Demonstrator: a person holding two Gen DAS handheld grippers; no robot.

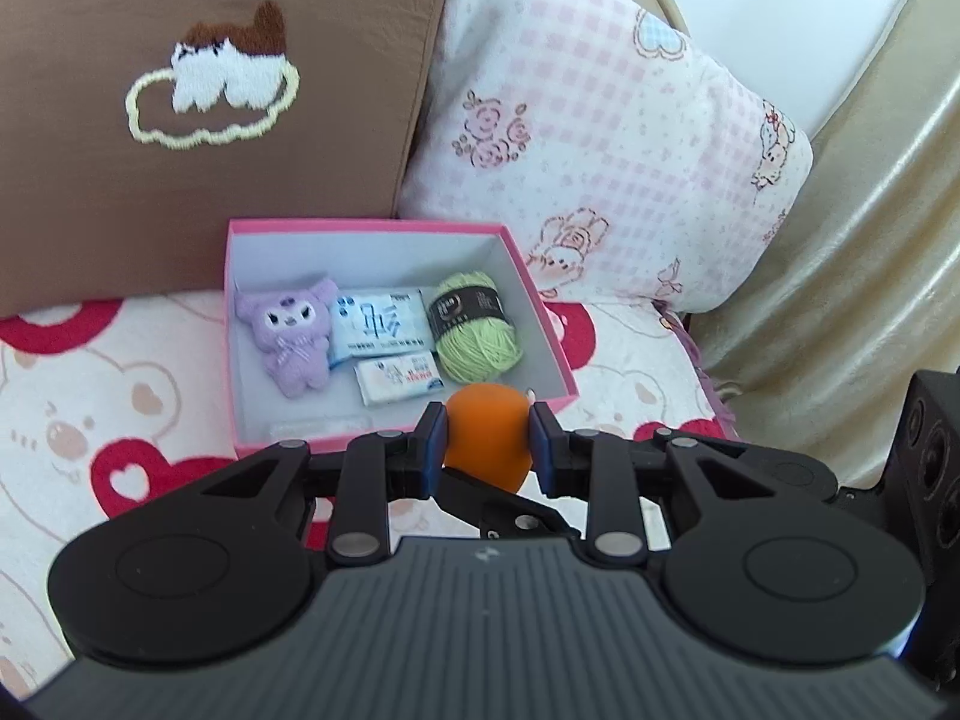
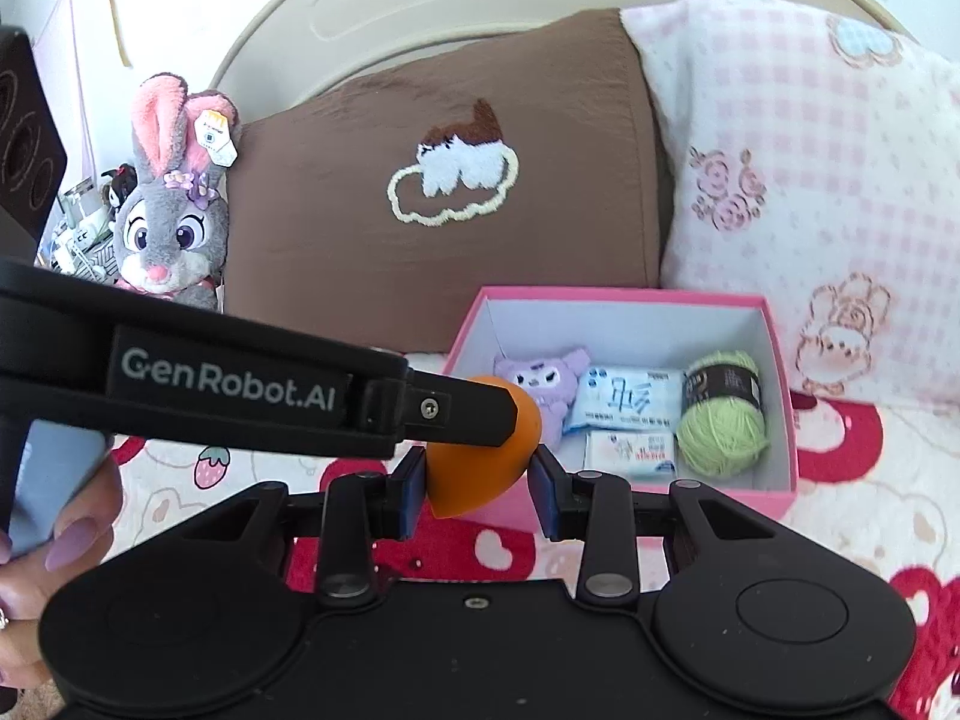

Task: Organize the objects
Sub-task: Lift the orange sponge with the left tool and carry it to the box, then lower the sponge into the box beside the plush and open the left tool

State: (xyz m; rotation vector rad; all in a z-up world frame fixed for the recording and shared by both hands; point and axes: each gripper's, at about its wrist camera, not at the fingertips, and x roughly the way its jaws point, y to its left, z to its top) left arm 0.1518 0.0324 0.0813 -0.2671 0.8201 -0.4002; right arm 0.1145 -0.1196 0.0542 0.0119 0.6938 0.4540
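An orange egg-shaped sponge (image 1: 487, 438) sits between the pads of my left gripper (image 1: 487, 441), just above the near edge of a pink box (image 1: 384, 227). In the right wrist view the same sponge (image 2: 480, 468) is also between the pads of my right gripper (image 2: 480, 483), with the left gripper's finger (image 2: 456, 411) across its top. Both grippers are shut on it. The box (image 2: 624, 295) holds a purple plush (image 1: 288, 333), two tissue packs (image 1: 381, 330) and a green yarn ball (image 1: 477, 330).
The box rests on a white bed blanket with red hearts (image 1: 90, 396). A brown pillow (image 1: 210, 90) and a pink checked pillow (image 1: 600, 138) lean behind it. A grey bunny plush (image 2: 171, 216) sits at the back left by the headboard.
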